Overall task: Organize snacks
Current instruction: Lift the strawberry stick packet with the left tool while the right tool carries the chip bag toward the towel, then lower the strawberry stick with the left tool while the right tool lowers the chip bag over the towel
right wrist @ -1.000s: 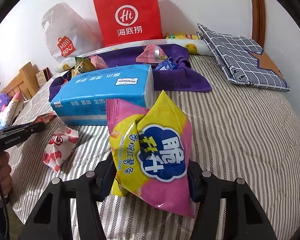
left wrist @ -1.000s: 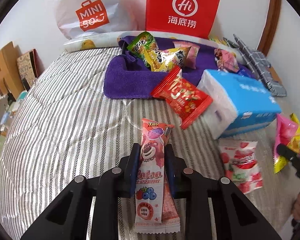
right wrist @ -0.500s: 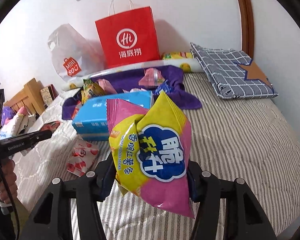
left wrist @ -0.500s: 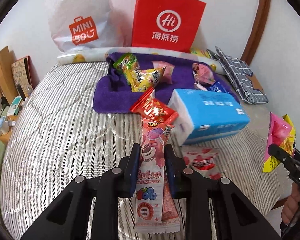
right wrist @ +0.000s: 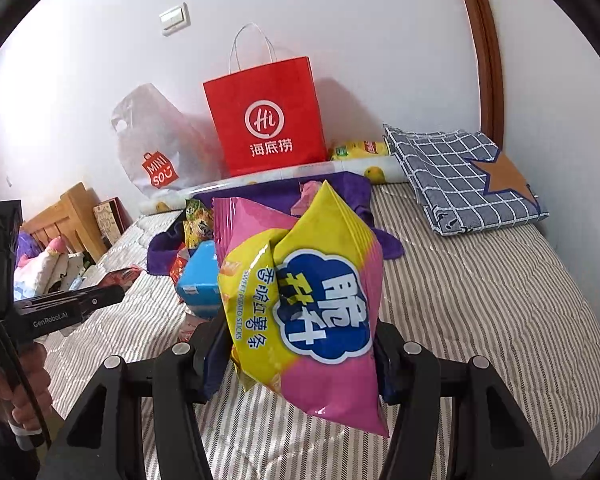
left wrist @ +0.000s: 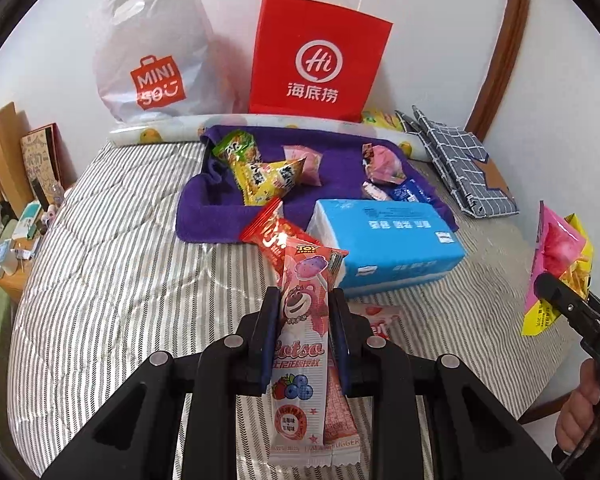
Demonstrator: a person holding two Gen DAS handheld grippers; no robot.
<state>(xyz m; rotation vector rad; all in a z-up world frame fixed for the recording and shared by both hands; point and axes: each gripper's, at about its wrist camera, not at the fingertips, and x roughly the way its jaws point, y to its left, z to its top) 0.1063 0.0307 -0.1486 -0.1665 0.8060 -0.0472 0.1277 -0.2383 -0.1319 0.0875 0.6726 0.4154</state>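
Snacks were up off the bed (left wrist: 112, 240) — the left hand-held gripper (left wrist: 303, 332) clamped on a Lotso candy packet (left wrist: 300, 360), the right hand-held gripper (right wrist: 300, 360) squeezing a sweet potato sticks bag (right wrist: 304, 312). Best carried gently to the red paper bag (left wrist: 316, 56), avoiding crushing.

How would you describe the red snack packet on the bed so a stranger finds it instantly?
Start at the purple towel on the striped bed. At its front edge, left of the blue tissue pack, lies the red snack packet. It is the only glossy red wrapper; the neighbouring packets are yellow, green or pink.
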